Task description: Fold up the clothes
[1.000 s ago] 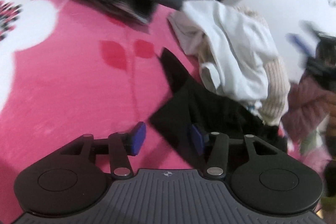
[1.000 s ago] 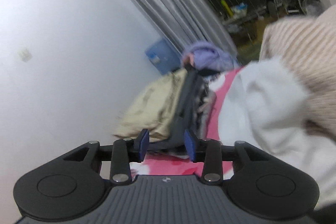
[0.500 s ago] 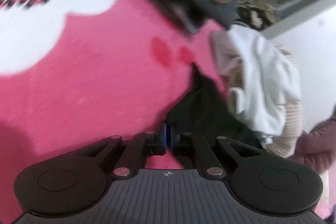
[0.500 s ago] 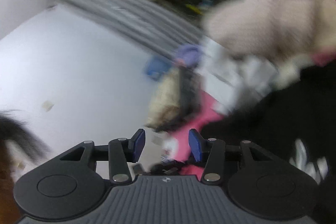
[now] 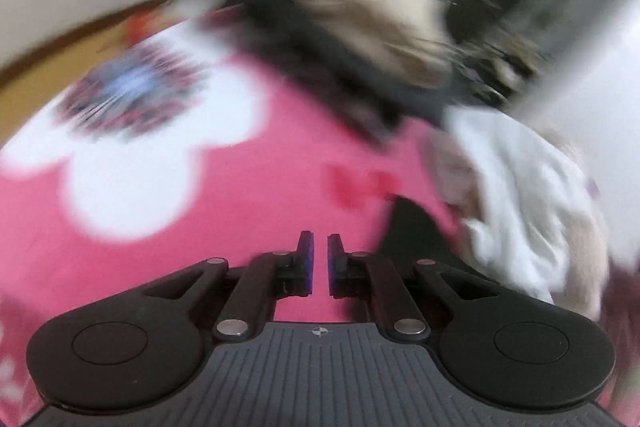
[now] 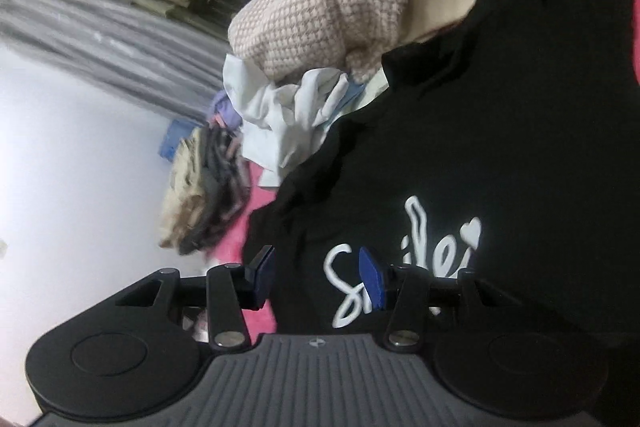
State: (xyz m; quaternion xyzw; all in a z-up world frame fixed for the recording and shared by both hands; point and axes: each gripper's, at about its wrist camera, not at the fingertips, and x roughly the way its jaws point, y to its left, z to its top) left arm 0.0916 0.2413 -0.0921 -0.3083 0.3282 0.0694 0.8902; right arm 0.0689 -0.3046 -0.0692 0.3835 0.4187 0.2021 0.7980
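Observation:
A black T-shirt (image 6: 500,147) with white "Smile" lettering lies spread on the pink bedspread (image 5: 200,267). My right gripper (image 6: 320,279) hovers over its lower edge, jaws apart, with the print showing between the pads and no pad pressing the cloth. In the blurred left wrist view a corner of the black T-shirt (image 5: 412,231) sits just right of my left gripper (image 5: 319,263). Its jaws are opening, a narrow gap shows only pink bedspread, and nothing is held.
A heap of unfolded clothes, white (image 5: 520,195) and pink knit (image 6: 328,11), lies beside the T-shirt. A folded stack of beige and dark garments (image 5: 352,27) sits further back, also seen as the stack (image 6: 200,195). A white wall and grey curtain stand behind.
The left gripper shut beside the black cloth's edge, then lifted and parted slightly with nothing in it. The right gripper swung down and rolled from the wall to over the black T-shirt.

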